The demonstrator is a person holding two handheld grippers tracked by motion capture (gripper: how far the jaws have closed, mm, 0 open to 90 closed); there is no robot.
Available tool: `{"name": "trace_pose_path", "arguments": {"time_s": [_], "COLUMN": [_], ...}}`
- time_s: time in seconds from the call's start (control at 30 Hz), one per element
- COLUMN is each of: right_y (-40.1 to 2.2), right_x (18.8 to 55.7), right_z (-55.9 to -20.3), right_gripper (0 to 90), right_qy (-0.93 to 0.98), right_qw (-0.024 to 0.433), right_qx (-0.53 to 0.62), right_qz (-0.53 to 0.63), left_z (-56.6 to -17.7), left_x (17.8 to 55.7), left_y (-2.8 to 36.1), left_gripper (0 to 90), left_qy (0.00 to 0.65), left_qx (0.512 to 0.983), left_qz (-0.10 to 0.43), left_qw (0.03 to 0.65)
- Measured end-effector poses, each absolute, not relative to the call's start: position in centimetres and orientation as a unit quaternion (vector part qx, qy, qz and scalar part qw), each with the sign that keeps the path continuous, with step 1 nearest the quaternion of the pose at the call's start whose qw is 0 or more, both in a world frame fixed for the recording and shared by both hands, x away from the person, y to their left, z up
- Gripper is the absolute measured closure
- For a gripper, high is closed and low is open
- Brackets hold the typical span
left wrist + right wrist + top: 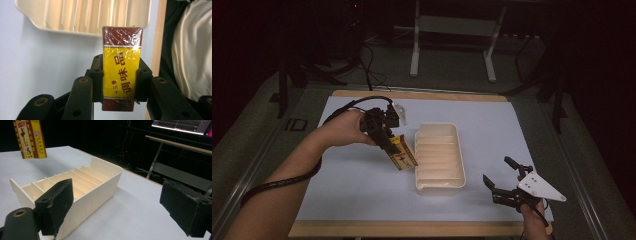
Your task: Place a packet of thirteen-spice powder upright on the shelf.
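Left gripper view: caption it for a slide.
Left tongs clamp a yellow-and-maroon wrapped seasoning box near a cream slotted plastic tray.

So the cream plastic tray with ribbed dividers (439,156) sits roughly mid-bench on the pale blue mat (362,185) covering the wooden bench (412,229). The yellow and dark red wrapped seasoning box (402,152) hangs just left of the tray, in the left tongs (388,142) (off the mat, tilted). The right tongs (499,175) are to the tray's right, near the bench's front edge.

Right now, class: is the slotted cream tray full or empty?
Empty: the tray shows bare slots between its dividers; the yellow packet is held off it to one side.
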State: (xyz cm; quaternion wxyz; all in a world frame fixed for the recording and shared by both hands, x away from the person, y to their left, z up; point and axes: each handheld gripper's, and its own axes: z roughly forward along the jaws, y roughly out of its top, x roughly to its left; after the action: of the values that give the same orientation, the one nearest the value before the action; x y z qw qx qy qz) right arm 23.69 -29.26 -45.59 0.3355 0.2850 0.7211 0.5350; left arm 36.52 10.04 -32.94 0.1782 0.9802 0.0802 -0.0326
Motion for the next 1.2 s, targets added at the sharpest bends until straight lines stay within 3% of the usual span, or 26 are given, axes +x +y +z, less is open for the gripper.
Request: {"name": "trace_pose_path", "arguments": {"time_s": [0.67, 1.2], "right_y": [-29.3, -29.3], "right_x": [23.7, 23.7], "right_z": [-45.7, -45.7], "right_gripper": [11.7, 11.7], "right_qy": [0.722, 0.723], "right_qw": [0.335, 0.333], "right_qx": [0.283, 0.283], "right_qz": [0.534, 0.535], "left_z": [-33.2, -35.8], "left_x": [35.8, 35.5], "left_y": [6.3, 3.7], "left_gripper": [68.1, 68.1], "left_qy": [0.033, 0.004], "left_qx": [0.966, 0.975], "left_qz": [-0.001, -0.016], "left_qw": [0.255, 0.224]}}
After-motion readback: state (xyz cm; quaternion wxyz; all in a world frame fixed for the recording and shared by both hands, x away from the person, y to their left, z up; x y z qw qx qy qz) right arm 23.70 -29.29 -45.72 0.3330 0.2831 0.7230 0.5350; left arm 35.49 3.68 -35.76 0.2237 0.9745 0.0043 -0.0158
